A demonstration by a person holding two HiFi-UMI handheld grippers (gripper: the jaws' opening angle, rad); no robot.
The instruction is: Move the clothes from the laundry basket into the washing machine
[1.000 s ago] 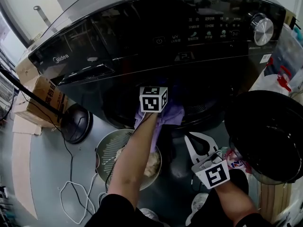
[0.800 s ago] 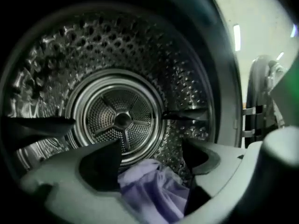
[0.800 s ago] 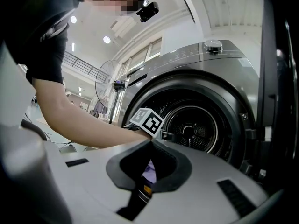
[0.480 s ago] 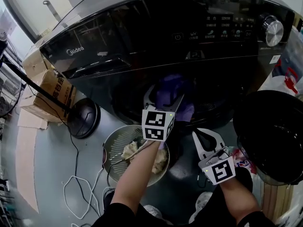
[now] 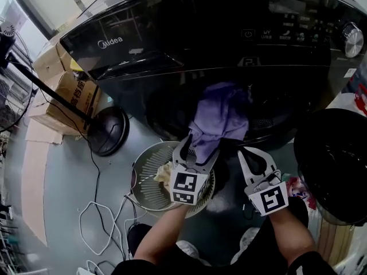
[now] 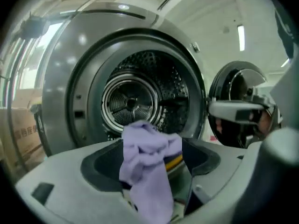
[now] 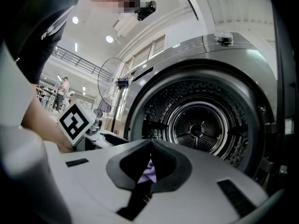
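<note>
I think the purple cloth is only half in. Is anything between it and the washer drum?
Nothing visible. The door is swung open to the right, and the drum is unobstructed behind the cloth. The cloth drapes over the opening's lower rim, its tail hanging between the left gripper's open fingers.

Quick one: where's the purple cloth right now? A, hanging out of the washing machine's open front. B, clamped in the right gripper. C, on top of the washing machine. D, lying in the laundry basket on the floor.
A: the purple cloth droops out of the washing machine's open front, its lower end between the open jaws of the left gripper, not in the laundry basket.
</note>
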